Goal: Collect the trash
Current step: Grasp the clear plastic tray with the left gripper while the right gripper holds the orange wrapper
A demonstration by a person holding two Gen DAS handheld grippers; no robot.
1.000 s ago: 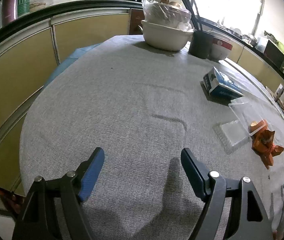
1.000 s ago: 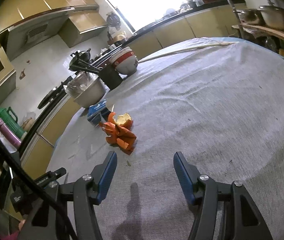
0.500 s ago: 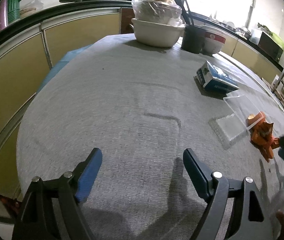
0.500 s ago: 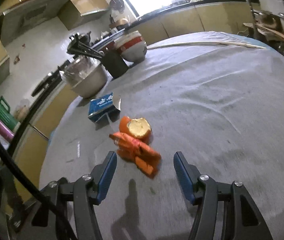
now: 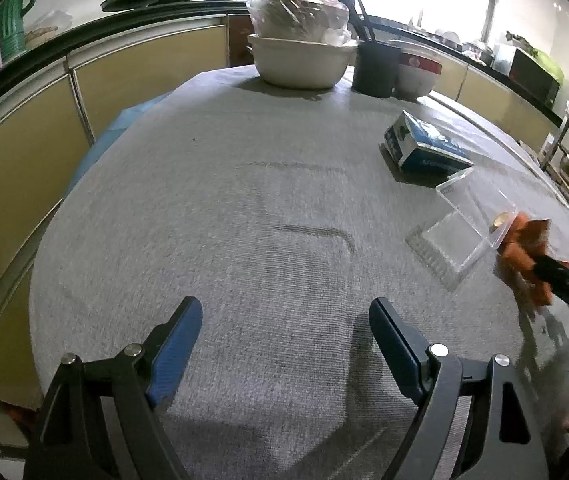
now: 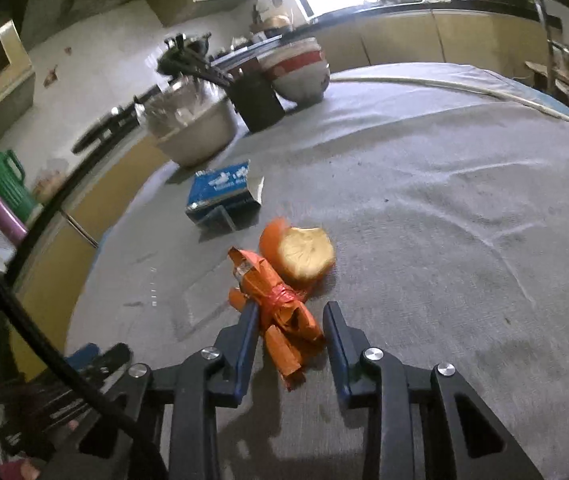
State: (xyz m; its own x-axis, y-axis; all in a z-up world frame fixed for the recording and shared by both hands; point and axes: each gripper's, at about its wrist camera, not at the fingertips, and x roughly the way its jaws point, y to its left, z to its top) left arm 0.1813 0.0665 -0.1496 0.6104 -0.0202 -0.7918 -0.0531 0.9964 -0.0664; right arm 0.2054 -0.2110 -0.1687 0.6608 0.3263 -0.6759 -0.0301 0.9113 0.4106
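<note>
A crumpled orange wrapper point(image 6: 276, 304) lies on the grey tablecloth point(image 6: 444, 240), with a piece of orange peel point(image 6: 302, 254) just beyond it. My right gripper point(image 6: 290, 312) straddles the wrapper, its jaws partly closed with a blue finger on each side; the left one touches it, the right one stands a little apart. The wrapper also shows in the left wrist view point(image 5: 524, 252) at the far right, with the right gripper's dark finger on it. My left gripper point(image 5: 284, 320) is open and empty above bare cloth. A blue carton point(image 6: 222, 192) lies farther back.
A clear plastic box point(image 5: 464, 224) lies open beside the wrapper. A white basin of bowls point(image 5: 300, 60), a dark cup with chopsticks point(image 5: 376, 68) and a red-and-white bowl point(image 5: 416, 74) stand at the table's far edge. Kitchen cabinets run behind.
My right gripper moved forward over the orange wrapper and its jaws narrowed around it. My left gripper shifted slightly and stayed open.
</note>
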